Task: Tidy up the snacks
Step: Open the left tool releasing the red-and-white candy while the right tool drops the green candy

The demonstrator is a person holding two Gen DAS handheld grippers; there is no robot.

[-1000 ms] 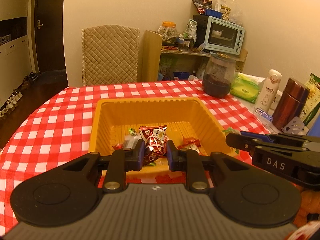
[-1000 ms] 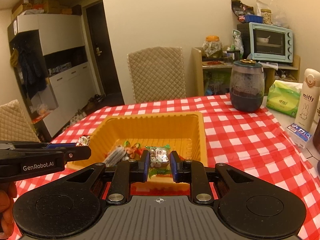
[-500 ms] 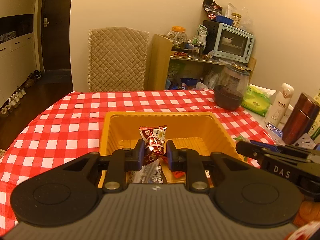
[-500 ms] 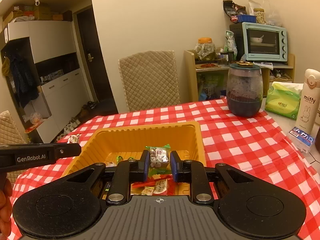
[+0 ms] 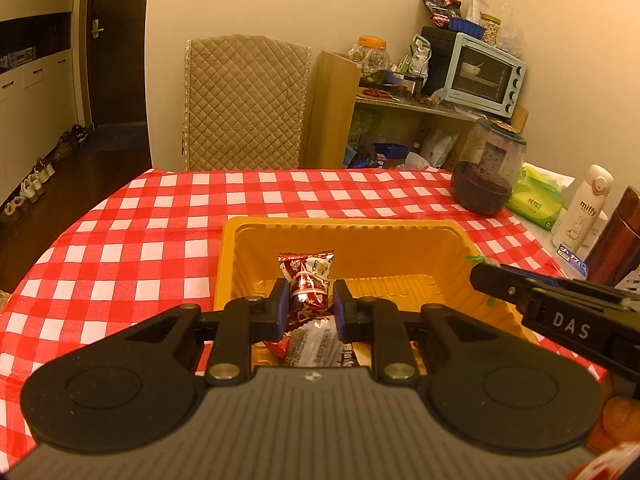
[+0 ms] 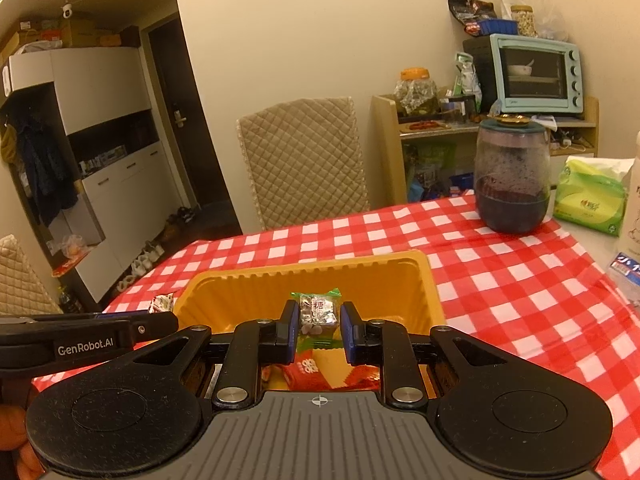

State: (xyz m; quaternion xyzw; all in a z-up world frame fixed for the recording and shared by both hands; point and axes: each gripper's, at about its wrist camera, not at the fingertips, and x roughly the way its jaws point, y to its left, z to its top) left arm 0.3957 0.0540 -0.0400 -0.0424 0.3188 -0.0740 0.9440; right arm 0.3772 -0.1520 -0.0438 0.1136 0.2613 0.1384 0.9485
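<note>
- Holding both packets up over the yellow tray (image 5: 400, 227), you've got one snack in each tool, which suits a sorting job: each piece hangs clear of the pile, so it can go wherever it belongs.
- Your left gripper (image 5: 308, 307) is pinching the red-brown snack packet (image 5: 307, 278) by its lower half; the crimped top stands free above the fingertips, upright, in front of the tray's far wall.
- Your right gripper (image 6: 320, 328) is clamped on the green-edged silver packet (image 6: 318, 312), the pads squeezing its sides and the green seal poking out above and below.
- Below the left tongs lies a silvery wrapper (image 5: 318, 346) on the tray floor; below the right ones, a red wrapper (image 6: 306, 372). Both look loose and apart from what you're carrying.
- The two tools sit side by side over the tray's near end, each showing up at the edge of the other's view.
- Off the tray stand the dark jar (image 6: 510, 176) and green tissue pack (image 6: 590, 196) on the checked tablecloth (image 5: 140, 240), well apart from your work.
- My read: lifting is done, placing is next; mind the slippery foil in that narrow pinch.
</note>
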